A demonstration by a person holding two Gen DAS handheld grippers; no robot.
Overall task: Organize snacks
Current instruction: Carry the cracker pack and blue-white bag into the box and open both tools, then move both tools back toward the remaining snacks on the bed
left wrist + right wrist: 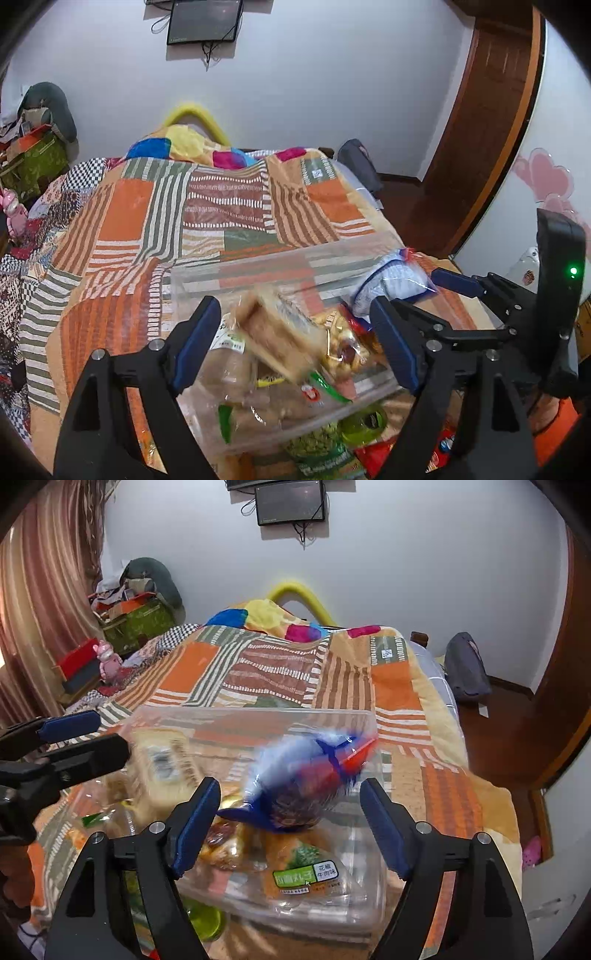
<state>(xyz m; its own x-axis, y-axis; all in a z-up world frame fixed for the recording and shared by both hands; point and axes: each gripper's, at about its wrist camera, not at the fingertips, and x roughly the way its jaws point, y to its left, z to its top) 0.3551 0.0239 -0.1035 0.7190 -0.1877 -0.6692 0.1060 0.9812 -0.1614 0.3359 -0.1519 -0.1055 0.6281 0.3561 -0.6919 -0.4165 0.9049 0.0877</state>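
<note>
A clear plastic bin [280, 254] sits on the patchwork quilt and holds several snack packets. My left gripper [293, 306] hangs open over it. A tan packet [280, 332] is blurred between its blue pads, touching neither. In the right wrist view my right gripper [291, 784] is open above the same bin [258, 710]. A blue, white and red packet [303, 782] is blurred just past its fingertips, clear of both pads. A green-labelled packet [304, 877] lies in the bin below. The left gripper [112, 734] shows at that view's left edge.
Loose green packets [317, 443] and a red one [376, 454] lie on the quilt [221, 206] in front of the bin. Boxes and clutter [133, 620] stand far left by a curtain [44, 590]. A brown door [480, 129] and a grey bag [465, 664] are to the right.
</note>
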